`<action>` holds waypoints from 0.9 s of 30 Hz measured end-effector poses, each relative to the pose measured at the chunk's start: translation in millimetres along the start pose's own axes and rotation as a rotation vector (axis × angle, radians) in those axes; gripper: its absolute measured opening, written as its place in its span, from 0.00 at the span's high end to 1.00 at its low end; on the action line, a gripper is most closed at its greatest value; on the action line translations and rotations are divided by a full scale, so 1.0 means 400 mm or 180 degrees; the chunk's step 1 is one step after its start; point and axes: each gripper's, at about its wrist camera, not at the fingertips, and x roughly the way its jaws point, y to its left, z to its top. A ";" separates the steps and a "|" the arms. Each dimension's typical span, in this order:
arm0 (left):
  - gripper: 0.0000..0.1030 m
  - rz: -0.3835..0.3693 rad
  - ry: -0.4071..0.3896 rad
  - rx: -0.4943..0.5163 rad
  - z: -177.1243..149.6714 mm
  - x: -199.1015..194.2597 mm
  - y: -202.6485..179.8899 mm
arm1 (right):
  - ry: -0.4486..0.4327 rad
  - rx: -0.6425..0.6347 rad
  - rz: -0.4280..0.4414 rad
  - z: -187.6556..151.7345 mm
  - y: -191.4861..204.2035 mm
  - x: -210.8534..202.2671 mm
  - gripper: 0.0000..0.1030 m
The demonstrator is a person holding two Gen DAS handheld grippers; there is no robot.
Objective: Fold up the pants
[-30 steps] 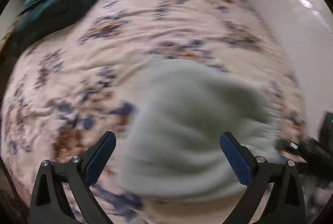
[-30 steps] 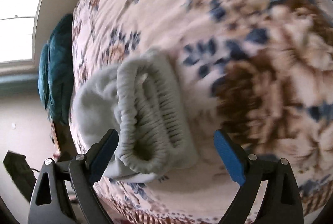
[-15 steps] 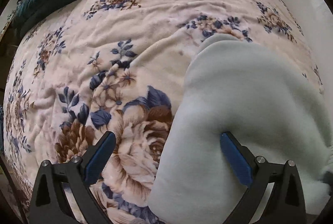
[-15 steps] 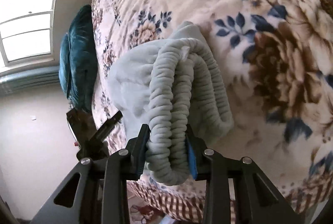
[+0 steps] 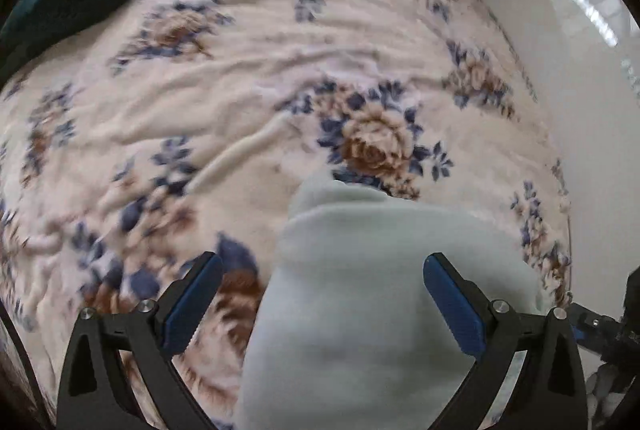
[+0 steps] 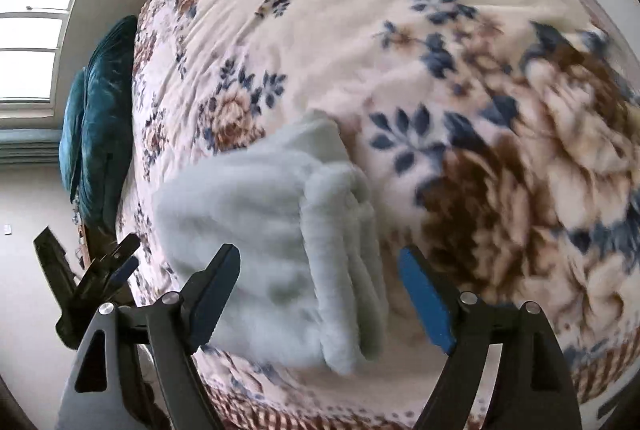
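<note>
Pale-green folded pants lie lengthwise toward the teal pillow.

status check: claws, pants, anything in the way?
Left claw open, right claw open, neither gripping. Pants folded in a bundle on the floral blanket. Nothing in the way.

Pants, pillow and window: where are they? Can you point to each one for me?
pants (image 6: 256, 214): right wrist view, on the soft folded top layer.
pillow (image 6: 100, 118): right wrist view, on the middle of its teal side.
window (image 6: 28, 34): right wrist view, on the bright glass pane.
</note>
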 end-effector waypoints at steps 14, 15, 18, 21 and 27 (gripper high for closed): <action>0.00 -0.0548 0.0342 -0.0575 0.044 0.112 0.116 | 0.0441 -0.0441 -0.0602 0.152 0.013 0.218 0.64; 0.00 -0.0516 0.0238 -0.0532 0.027 0.064 0.113 | 0.0416 -0.0348 -0.0460 0.146 0.013 0.184 0.61; 0.00 -0.0476 0.0139 -0.0392 -0.048 -0.019 0.104 | 0.0164 -0.0223 -0.0154 0.080 0.012 0.064 0.28; 0.00 -0.0112 0.0308 -0.0189 -0.139 0.008 0.105 | 0.0187 -0.0112 -0.0045 -0.011 -0.009 0.032 0.25; 0.00 -0.0258 0.0612 -0.0564 -0.220 0.060 0.201 | 0.0758 -0.0212 -0.0582 -0.122 -0.085 0.198 0.25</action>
